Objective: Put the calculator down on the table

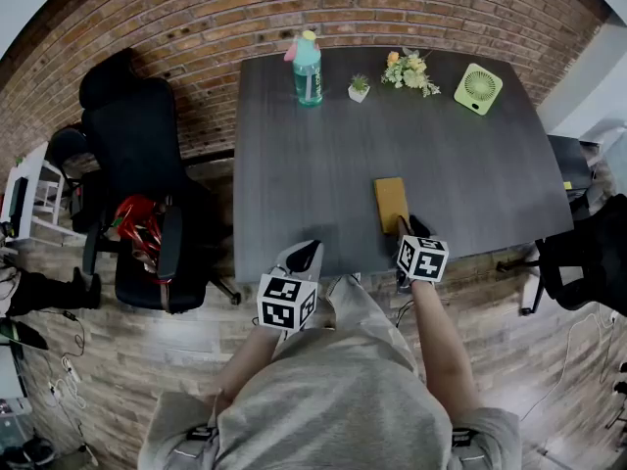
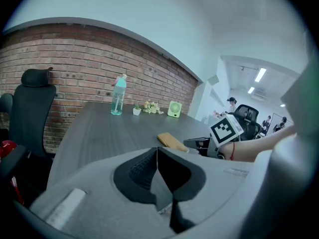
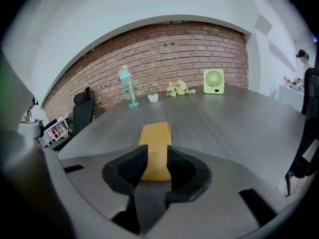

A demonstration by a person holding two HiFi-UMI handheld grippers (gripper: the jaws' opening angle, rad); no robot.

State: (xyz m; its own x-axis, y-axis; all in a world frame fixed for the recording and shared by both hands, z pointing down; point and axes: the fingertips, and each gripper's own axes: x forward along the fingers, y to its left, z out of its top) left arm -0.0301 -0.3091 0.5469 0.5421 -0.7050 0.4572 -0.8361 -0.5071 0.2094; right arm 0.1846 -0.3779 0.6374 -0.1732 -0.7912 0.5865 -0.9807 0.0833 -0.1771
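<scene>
A brick wall (image 1: 196,27) is seen running behind the scene, and a wood-plank floor (image 1: 118,360) is laid under it. At the far left a black office chair (image 1: 137,145) is parked, with a red object (image 1: 137,225) resting on its seat. Next to it a dark grey table (image 1: 294,164) is set with its far edge near the wall. Along that far edge a teal water bottle (image 1: 308,69), a small potted plant (image 1: 360,88), a bunch of flowers (image 1: 411,71) and a green desk fan (image 1: 478,88) are lined up. At the near edge the left gripper (image 1: 304,256) is held over the table's rim, its jaws pressed together with nothing between them. To its right the yellow calculator (image 1: 391,203) is laid flat on the table. The right gripper (image 1: 409,228) is held at its near end, jaws spread, and the calculator is seen through the gap without being pinched. A second dark chair (image 1: 588,253) is placed beyond the table's right side.
</scene>
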